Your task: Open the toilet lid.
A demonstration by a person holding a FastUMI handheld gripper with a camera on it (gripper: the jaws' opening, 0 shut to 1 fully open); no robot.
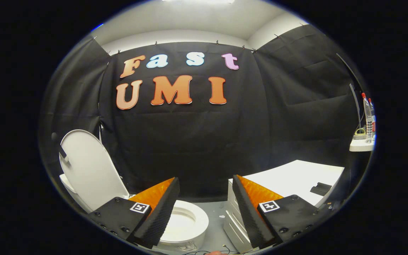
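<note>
The gripper [205,209] hangs with its fingers spread wide and nothing between them. The toilet lid [89,164] already stands upright, off beyond the left finger, its long axis near vertical above the bowl [186,221]; the task looks done.

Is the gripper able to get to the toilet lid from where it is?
Probably yes. The gripper is open and holds nothing, and the toilet lid stands raised beyond its left finger, with nothing between them. It would need to swing left, since the fingers point past the toilet bowl.
</note>
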